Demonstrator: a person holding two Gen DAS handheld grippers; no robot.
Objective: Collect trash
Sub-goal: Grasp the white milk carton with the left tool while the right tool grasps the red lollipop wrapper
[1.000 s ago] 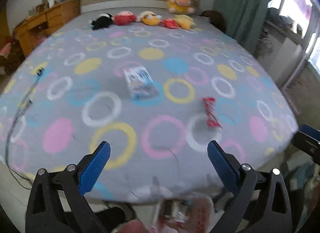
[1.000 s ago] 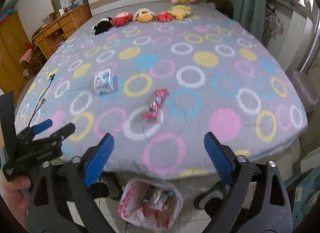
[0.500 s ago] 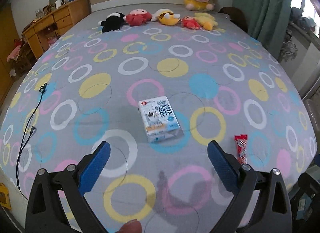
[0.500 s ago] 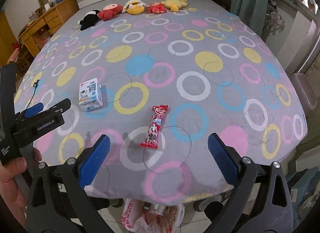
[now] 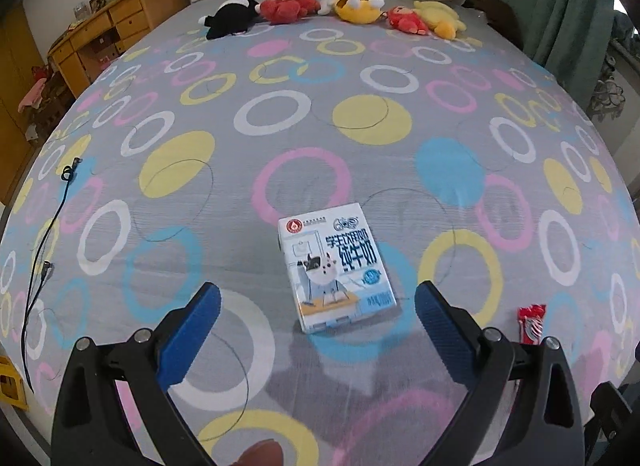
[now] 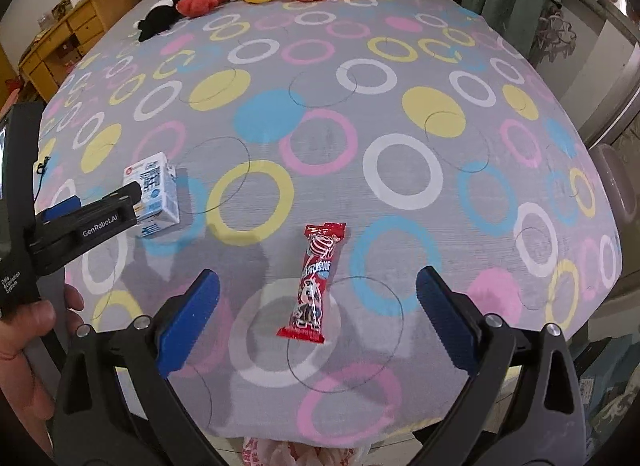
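We have brought both tongs in over the bed [image 5: 360, 125] during the last second: a moment ago the foot edge of the mattress and the floor filled the lower part of both views, and now the patterned sheet does, with each piece of trash sitting just ahead of its own tool.

The left tongs [image 5: 316, 320] stand wide open, empty, and the milk carton [image 5: 336, 270] lies flat on the sheet just beyond the fingertips, between the lines of the two blue pads, a little nearer the right pad. In the right wrist view the same carton [image 6: 154, 193] is partly hidden behind the left tool's finger.

The right tongs [image 6: 318, 306] are also spread wide and hold nothing. The red candy wrapper [image 6: 316, 282] lies lengthwise between their pads, to the right of the carton and nearer the foot of the bed. It shows in the left view too, as a red scrap [image 5: 531, 324] to the right of the carton.

At the bottom edge of the right view, below the foot of the bed, we see the top of a plastic bag [image 6: 304, 452], probably where the trash goes.

We judge that the approach is nearly done and nothing is yet picked up. Both grasps look ready to close; the flat wrapper on soft fabric may be the harder one to pinch.
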